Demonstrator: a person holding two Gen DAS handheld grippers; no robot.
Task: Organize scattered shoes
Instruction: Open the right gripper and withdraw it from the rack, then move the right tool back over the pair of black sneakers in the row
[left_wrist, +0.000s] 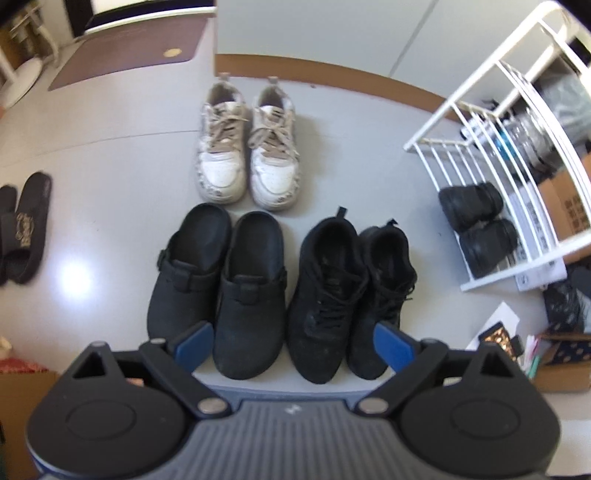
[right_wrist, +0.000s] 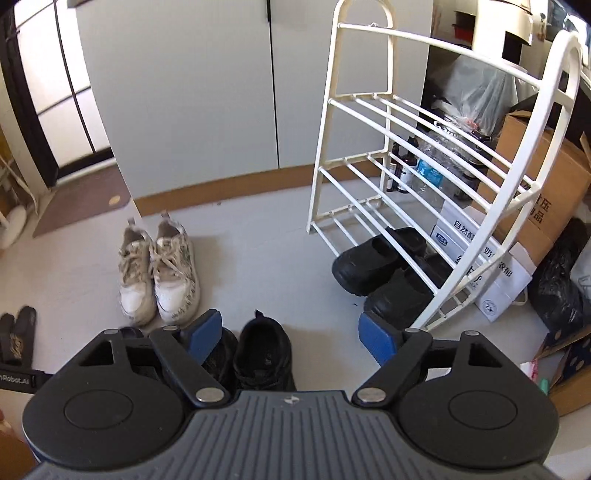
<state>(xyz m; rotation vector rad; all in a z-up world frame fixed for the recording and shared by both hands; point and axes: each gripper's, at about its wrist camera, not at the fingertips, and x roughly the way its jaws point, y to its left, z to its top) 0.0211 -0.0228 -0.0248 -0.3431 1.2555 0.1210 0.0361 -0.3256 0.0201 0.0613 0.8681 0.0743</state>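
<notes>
In the left wrist view a pair of black clogs (left_wrist: 218, 284) and a pair of black sneakers (left_wrist: 351, 291) stand side by side on the grey floor. A pair of white sneakers (left_wrist: 247, 147) stands behind them. Black slippers (left_wrist: 24, 232) lie at the far left. My left gripper (left_wrist: 295, 343) is open and empty above the toes of the black shoes. My right gripper (right_wrist: 291, 332) is open and empty above the black sneakers (right_wrist: 258, 354). A white shoe rack (right_wrist: 406, 166) holds black chunky shoes (right_wrist: 380, 269) on its bottom tier.
Cardboard boxes (right_wrist: 543, 192), a white printed box (right_wrist: 491, 269) and dark bags (right_wrist: 561, 280) crowd the space behind and right of the rack. Bottles (right_wrist: 406, 166) stand behind it. White cabinet doors (right_wrist: 207, 92) and a brown doormat (right_wrist: 81, 199) lie further back.
</notes>
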